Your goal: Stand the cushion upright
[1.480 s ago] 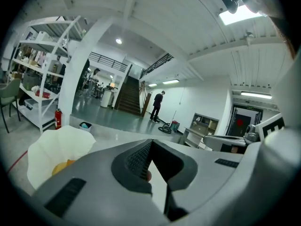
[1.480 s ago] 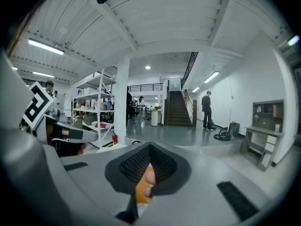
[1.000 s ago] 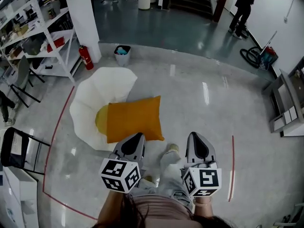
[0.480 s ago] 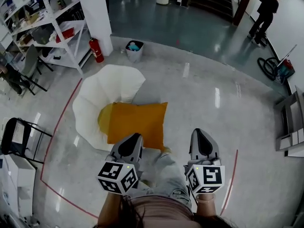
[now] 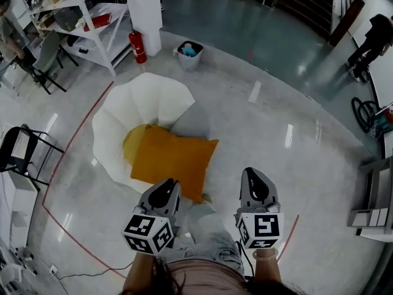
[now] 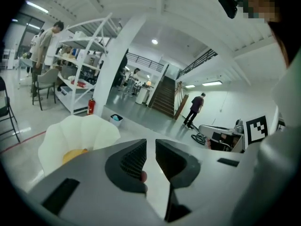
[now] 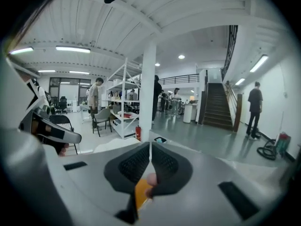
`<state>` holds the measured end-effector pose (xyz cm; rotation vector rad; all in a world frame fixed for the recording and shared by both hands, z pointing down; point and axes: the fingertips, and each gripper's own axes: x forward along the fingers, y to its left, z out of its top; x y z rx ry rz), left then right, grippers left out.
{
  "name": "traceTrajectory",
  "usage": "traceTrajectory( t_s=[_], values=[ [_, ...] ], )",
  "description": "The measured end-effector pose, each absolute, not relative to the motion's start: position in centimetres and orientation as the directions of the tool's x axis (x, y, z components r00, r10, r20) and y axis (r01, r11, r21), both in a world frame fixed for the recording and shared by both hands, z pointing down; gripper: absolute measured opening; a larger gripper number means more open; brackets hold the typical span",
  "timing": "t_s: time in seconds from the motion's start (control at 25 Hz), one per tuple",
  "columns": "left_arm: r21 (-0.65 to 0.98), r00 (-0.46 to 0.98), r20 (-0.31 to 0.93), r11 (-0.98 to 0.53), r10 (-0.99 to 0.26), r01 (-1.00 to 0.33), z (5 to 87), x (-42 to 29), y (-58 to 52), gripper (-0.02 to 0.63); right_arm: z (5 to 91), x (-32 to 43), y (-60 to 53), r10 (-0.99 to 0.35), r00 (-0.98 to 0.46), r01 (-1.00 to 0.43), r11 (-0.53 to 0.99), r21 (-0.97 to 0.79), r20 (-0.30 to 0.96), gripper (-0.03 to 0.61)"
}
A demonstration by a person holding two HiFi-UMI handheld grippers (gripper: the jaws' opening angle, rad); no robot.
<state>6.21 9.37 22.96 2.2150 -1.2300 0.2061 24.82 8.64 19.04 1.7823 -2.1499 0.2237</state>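
Note:
An orange cushion (image 5: 169,161) lies flat across the front of a white petal-shaped chair (image 5: 144,100), over its yellow seat pad (image 5: 134,141). My left gripper (image 5: 169,183) hovers at the cushion's near edge. Its jaws have just been opening and now show a narrow gap with nothing between them (image 6: 151,147). My right gripper (image 5: 252,174) hangs over bare floor to the right of the cushion, shut and empty (image 7: 150,155). A strip of the orange cushion (image 7: 141,192) shows under the right jaws. The white chair (image 6: 77,135) appears left of the left jaws.
A bin (image 5: 188,53), a red fire extinguisher (image 5: 136,45), a white column (image 5: 144,5) and shelving (image 5: 73,14) stand behind the chair. A black folding chair (image 5: 18,155) is at the left. A red line (image 5: 70,146) runs on the glossy floor. The person's legs are between the grippers.
The view has swung and come closer to the chair. Both grippers have moved forward, and the left one now reaches the cushion's near edge. The cushion itself has not shifted.

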Motion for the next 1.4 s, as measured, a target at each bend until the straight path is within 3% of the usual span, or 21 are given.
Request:
traceTrajectory(
  t_s=[0.72,0.92,1.4],
  values=[
    [0.429,0.269,0.602,0.02,-0.752,-0.903,35.0,6.4,7.2,0.086,29.5,23.4,-1.5,-0.725,-0.42,-0.772,0.602,0.205,0.546,0.019],
    [0.423,0.249,0.666,0.081,-0.703,-0.903,39.2,7.8,7.8,0.104,33.9,23.6,-2.8,-0.644,-0.462,-0.674,0.702,0.23,0.609,0.077],
    [0.376,0.155,0.77,0.244,-0.619,-0.894,48.7,9.5,9.5,0.153,42.4,24.3,-6.4,-0.509,-0.483,-0.503,0.827,0.249,0.712,0.116]
  ],
)
